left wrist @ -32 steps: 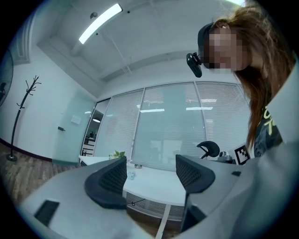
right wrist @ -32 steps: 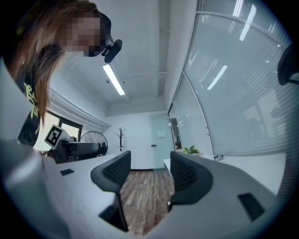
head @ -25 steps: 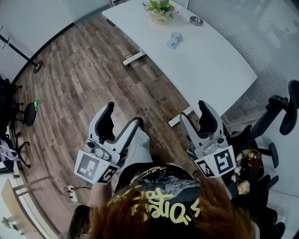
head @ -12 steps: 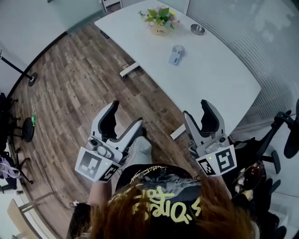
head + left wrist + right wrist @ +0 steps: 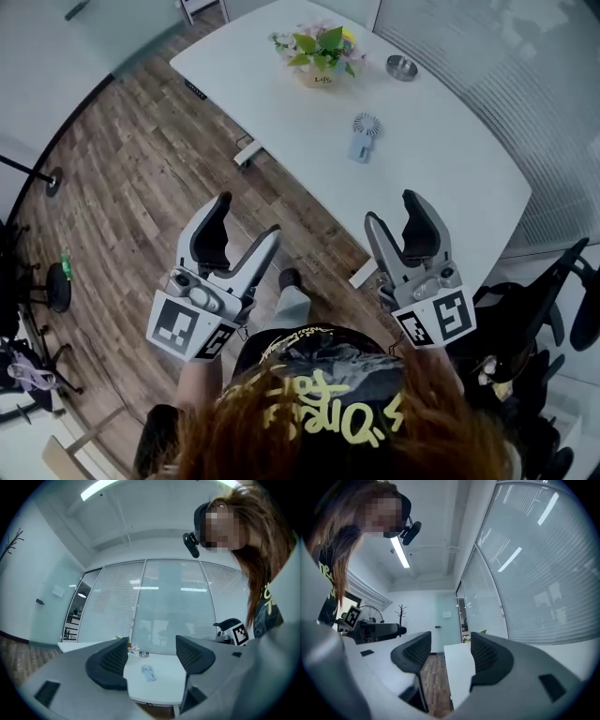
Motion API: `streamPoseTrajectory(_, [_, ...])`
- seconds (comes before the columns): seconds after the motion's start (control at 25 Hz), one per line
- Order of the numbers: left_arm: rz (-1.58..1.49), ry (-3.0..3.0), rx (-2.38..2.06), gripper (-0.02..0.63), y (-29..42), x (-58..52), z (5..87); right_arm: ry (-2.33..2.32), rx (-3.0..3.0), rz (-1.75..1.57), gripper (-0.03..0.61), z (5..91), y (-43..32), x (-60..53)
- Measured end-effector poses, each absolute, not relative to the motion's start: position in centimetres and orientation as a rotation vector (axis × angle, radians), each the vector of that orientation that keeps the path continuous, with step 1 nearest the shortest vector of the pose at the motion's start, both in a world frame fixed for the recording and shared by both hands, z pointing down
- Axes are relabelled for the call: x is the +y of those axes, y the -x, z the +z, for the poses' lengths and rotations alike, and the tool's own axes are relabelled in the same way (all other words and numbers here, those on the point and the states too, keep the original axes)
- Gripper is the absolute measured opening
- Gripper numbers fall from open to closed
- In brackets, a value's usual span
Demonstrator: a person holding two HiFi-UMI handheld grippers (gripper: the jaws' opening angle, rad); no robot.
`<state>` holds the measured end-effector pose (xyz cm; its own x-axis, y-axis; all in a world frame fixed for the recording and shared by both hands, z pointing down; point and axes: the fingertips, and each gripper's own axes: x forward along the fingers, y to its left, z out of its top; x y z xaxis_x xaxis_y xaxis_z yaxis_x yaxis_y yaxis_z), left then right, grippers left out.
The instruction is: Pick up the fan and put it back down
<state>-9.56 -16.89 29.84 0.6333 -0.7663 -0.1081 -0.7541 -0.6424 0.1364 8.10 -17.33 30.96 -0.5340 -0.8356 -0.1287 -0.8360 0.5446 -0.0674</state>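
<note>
Two grippers are up. The left gripper (image 5: 246,220) holds its jaws wide apart with nothing between them, and the right gripper (image 5: 394,211) gapes wide too, gripping nothing. There is one fan (image 5: 364,138), lying flat near the middle of the one white table (image 5: 450,178), well ahead of both grippers and untouched. One flower pot (image 5: 323,56) and one small metal dish (image 5: 401,67) sit at the far end. The left gripper view lines the distant fan up in the gap of its jaws. The right gripper view misses the fan and catches only the table's edge and a coat stand (image 5: 401,612). The pot carries green leaves and blossoms. What is in the dish I cannot make out.
</note>
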Motion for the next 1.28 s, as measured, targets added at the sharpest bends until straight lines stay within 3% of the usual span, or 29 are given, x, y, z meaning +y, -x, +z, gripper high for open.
streamPoseTrajectory(0.76, [-0.202, -2.825, -1.076, 0.316, 11.0, -30.2, 30.0, 1.673, 2.536, -0.049, 0.247, 31.9, -6.7, -28.5])
streamPoseTrajectory(1.28, [-0.192, -2.829, -1.06, 0.316, 11.4, -31.3, 30.4, 1.751, 2.55, -0.066, 0.268, 33.4, -6.9, -30.8])
